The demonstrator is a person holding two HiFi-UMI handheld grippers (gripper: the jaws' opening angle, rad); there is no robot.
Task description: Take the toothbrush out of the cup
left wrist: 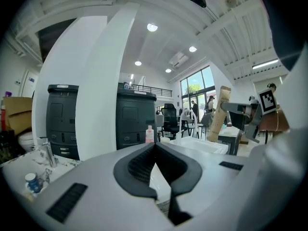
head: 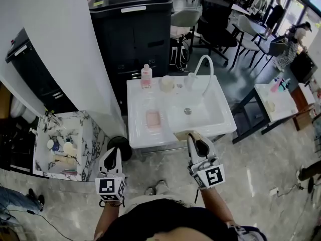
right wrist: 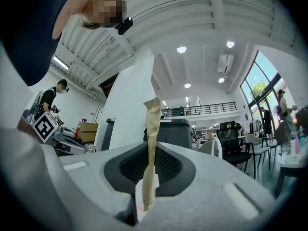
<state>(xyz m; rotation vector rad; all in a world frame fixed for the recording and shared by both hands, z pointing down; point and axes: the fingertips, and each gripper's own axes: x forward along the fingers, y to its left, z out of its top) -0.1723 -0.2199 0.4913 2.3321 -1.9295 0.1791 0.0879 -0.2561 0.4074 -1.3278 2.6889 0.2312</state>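
Toothbrush (right wrist: 150, 148) (looks wrapped in a tan paper sleeve) is out of the cup (head: 167, 83), pinched roughly upright in the right gripper's (head: 193, 139) nearly closed jaws at the front edge of the sink (head: 220, 119), well apart from the cup at the back. Left gripper (head: 115, 152) has its jaws together on nothing, off to the side. I'd say the pull-out step is basically done, so next is picking a bare spot on the sink ledge, lowering it and letting the jaws open
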